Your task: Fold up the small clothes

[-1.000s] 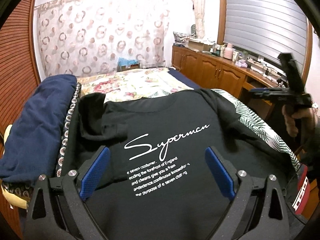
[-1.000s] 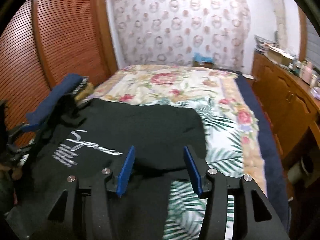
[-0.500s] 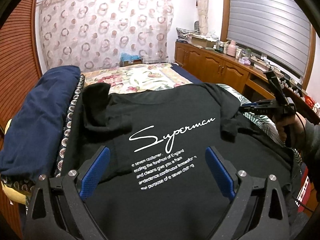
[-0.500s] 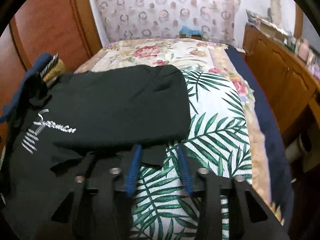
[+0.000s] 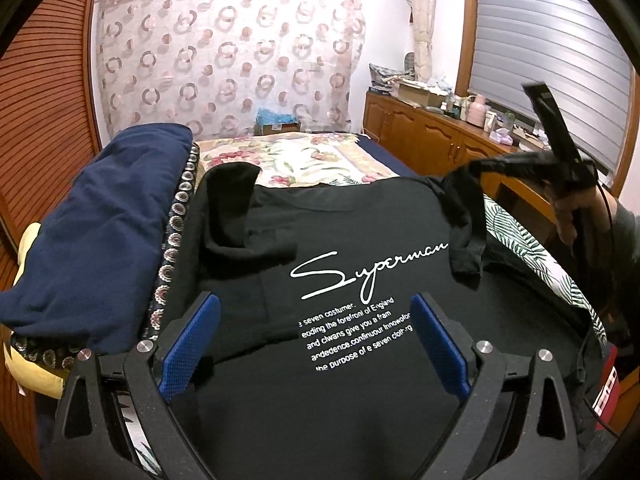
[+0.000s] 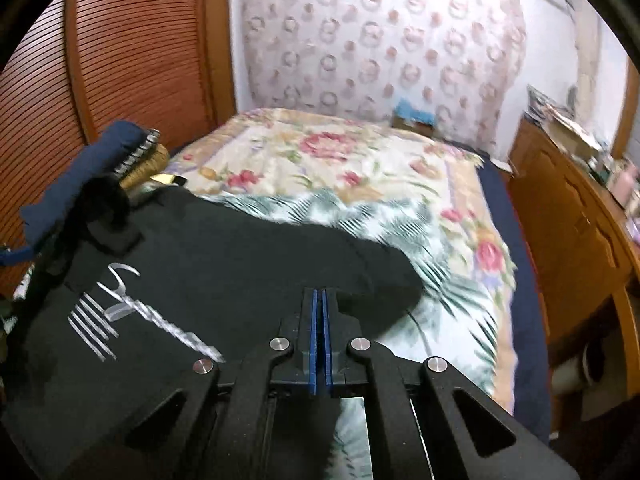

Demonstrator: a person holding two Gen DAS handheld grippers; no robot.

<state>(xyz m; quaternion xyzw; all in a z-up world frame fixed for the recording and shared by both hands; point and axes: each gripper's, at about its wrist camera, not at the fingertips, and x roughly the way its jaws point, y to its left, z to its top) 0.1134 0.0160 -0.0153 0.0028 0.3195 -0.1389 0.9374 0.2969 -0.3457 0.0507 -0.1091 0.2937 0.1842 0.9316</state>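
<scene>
A black T-shirt (image 5: 340, 240) with white "Superman" lettering lies spread on the bed, its left sleeve (image 5: 240, 216) folded in over the chest. My left gripper (image 5: 314, 344) is open and empty, hovering over the shirt's lower front. My right gripper (image 6: 319, 296) is shut on the shirt's right sleeve (image 6: 372, 280) and shows in the left wrist view (image 5: 476, 168) holding the sleeve (image 5: 464, 232) lifted above the bed. The shirt also shows in the right wrist view (image 6: 200, 280).
A floral bedspread (image 6: 340, 168) covers the bed. A folded navy blanket (image 5: 92, 232) lies along the shirt's left side. Wooden cabinets (image 5: 440, 144) with clutter stand on the right. A wooden slatted wall (image 6: 120, 60) is on the left.
My right gripper closed on the shirt's right sleeve and lifted it off the bed. My left gripper stayed open over the shirt.
</scene>
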